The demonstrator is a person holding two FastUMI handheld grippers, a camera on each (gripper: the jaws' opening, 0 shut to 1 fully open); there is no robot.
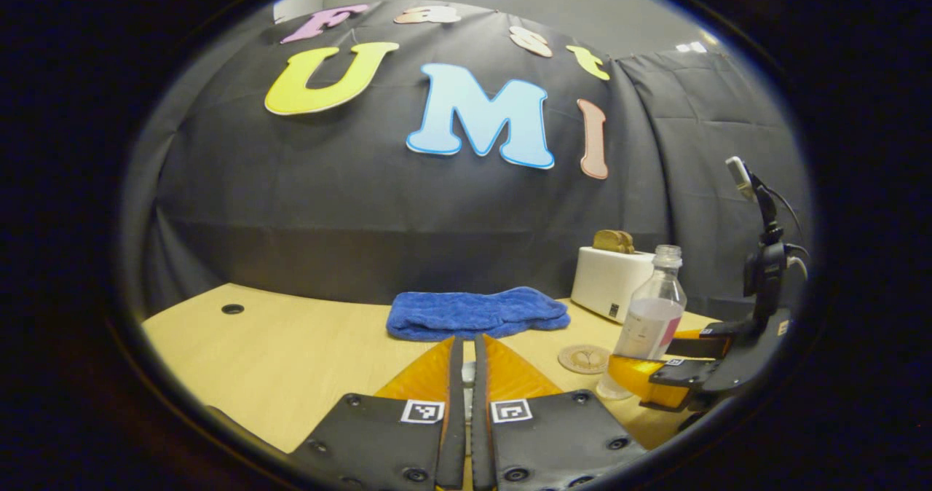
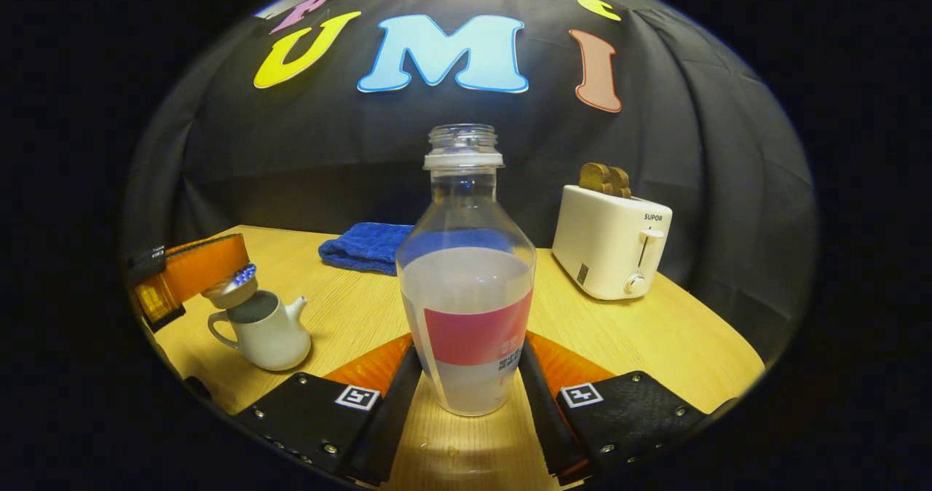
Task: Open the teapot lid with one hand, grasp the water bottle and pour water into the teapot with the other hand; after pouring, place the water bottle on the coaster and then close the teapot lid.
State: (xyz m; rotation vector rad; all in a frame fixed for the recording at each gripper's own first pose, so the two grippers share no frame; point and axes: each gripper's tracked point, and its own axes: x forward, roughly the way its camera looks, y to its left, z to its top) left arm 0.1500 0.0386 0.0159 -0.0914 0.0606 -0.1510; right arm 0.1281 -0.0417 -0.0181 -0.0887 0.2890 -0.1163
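Observation:
The clear water bottle (image 2: 466,287), uncapped and about half full with a pink label, stands upright between my right gripper's (image 2: 472,342) fingers, which press on both its sides low down. In the left gripper view the same bottle (image 1: 650,316) rests on the table beside the round coaster (image 1: 584,358), with the right gripper (image 1: 655,363) around its base. At the left, the white teapot (image 2: 266,334) sits open. My left gripper (image 2: 237,266) holds its lid (image 2: 231,291) tilted just above it. In its own view, the left gripper (image 1: 467,342) is shut on a pale sliver of the lid.
A folded blue towel (image 1: 477,312) lies at the back of the wooden table (image 1: 291,360). A white toaster (image 2: 611,243) with bread in it stands at the back right. A small round hole (image 1: 232,308) is in the tabletop at far left.

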